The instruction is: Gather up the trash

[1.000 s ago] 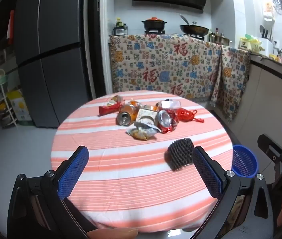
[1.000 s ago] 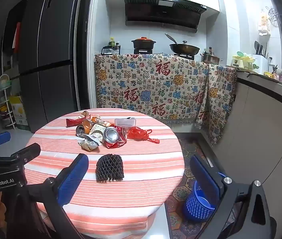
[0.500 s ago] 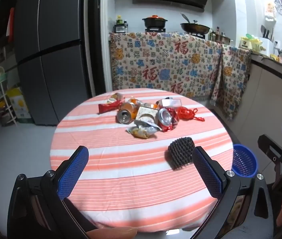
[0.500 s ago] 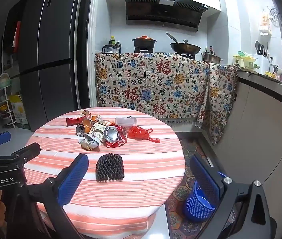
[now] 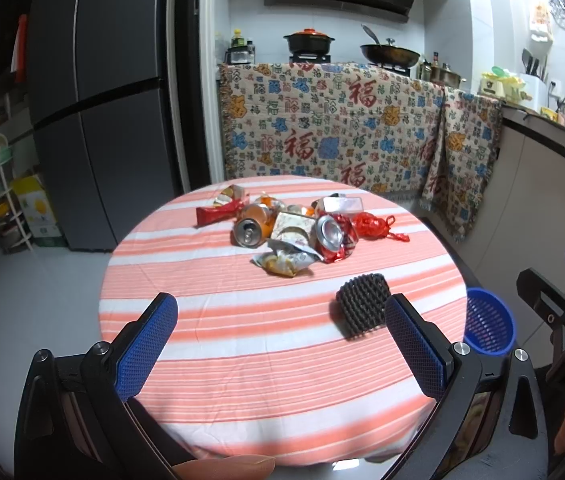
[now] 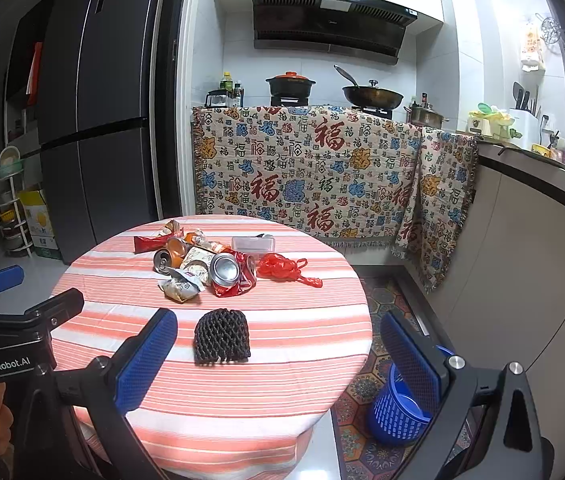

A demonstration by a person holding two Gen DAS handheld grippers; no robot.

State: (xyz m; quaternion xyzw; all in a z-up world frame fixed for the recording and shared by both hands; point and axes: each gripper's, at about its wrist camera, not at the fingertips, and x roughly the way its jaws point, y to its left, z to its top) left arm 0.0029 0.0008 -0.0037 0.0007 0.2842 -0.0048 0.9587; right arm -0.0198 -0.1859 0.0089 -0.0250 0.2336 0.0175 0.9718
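A round table with a pink-and-white striped cloth holds a heap of trash: crushed cans, snack wrappers, a red plastic bag and a clear plastic box. A black foam net lies apart, nearer to me. My left gripper is open and empty over the table's near edge. My right gripper is open and empty, just short of the foam net. A blue mesh bin stands on the floor right of the table.
A dark fridge stands at the back left with a wire rack beside it. A counter draped in patterned cloth holds a pot and a wok. A cabinet run lines the right side. A patterned mat lies under the bin.
Both grippers have tilted up slightly, so the table and trash sit a little lower in the views. Nothing on the table has moved.
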